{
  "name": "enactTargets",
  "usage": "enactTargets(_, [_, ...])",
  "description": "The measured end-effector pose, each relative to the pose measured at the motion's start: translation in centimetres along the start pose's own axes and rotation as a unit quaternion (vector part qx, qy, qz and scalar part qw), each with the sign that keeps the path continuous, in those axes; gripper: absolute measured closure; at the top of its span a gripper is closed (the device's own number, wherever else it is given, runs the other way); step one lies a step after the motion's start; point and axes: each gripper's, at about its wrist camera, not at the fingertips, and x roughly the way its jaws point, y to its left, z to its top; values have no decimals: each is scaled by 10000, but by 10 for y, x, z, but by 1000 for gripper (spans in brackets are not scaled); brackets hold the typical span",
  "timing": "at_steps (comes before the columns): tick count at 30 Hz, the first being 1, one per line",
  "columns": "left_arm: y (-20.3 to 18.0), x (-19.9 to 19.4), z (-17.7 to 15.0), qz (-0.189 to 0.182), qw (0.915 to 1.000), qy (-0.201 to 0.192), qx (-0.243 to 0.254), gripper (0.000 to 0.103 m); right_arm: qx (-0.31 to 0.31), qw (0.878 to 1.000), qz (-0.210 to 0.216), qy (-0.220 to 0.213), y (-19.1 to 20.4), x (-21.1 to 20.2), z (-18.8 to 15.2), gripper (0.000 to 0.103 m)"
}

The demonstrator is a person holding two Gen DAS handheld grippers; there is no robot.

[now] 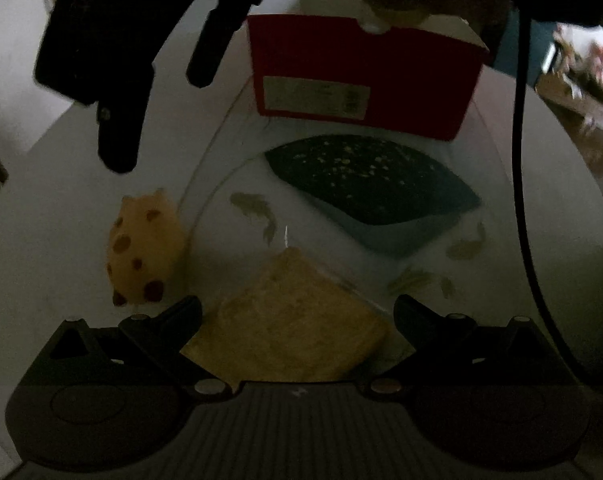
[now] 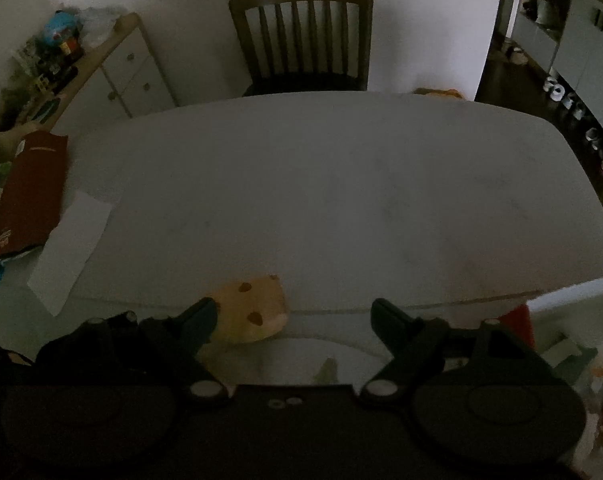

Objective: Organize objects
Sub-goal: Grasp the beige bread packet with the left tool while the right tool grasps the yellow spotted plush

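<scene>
Tan and rough-crusted, a slice of toast [image 1: 289, 320] lies on a clear glass plate [image 1: 221, 184] printed with olive leaf marks, seen from the left wrist camera between the spread fingers of the left gripper [image 1: 297, 310]; the jaws stand wide apart and whether either fingertip touches the toast cannot be told. Farther back on the same plate sits a dark sponge-like pad [image 1: 365, 184] flecked with yellow, and behind it stands a red box [image 1: 361, 72] with a pale label. Just off the plate's left rim, on the white table [image 1: 61, 220], rests a yellow cookie-shaped toy [image 1: 141, 248] with brown chips. The other gripper hangs dark at the upper left, and a black cable [image 1: 521, 160] runs down the right side. From the right wrist camera, the right gripper [image 2: 293, 314] is likewise wide open and holds nothing; the cookie toy [image 2: 253, 308] sits just beside its left fingertip, at the plate's rim [image 2: 301, 340]. Beyond stretch the white table [image 2: 321, 192], a dark wooden chair [image 2: 301, 36], a sheet of paper [image 2: 69, 252], a red bag [image 2: 29, 188] and a cluttered sideboard [image 2: 121, 68].
</scene>
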Motion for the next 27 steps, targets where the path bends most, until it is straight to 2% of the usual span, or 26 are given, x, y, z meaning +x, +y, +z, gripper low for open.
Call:
enactTargets(6, [-9,-7,-14,227,9978,-244,-570,0,42,9999,-23,134,3,15,4,19])
enactTargets(11, [-25,-12,-25,423,9920,-415,-1110,0,150,9995,-16,267,7,31,6,19])
enactTargets(14, [-35,-15,-28,378,9893,-459,-1331,0,101,9995,41,302,12,37,5,19])
enactTargets(17, [-39,-20,-29,239,9897,-475,-1331,1,-39,9994,146,327,18,41,4,19])
enactTargets(22, [-33,-36,-29,478,9920,-684,-946,0,-363,9982,296,363,26,43,2,18])
enactTargets(25, [-34,-34,-29,362,9971,-545,-394,0,-502,9970,342,471,29,49,0,18])
enactTargets(27, [-43,-25,-31,420,9985,-333,97,0,-570,9966,276,531,31,53,-2,18])
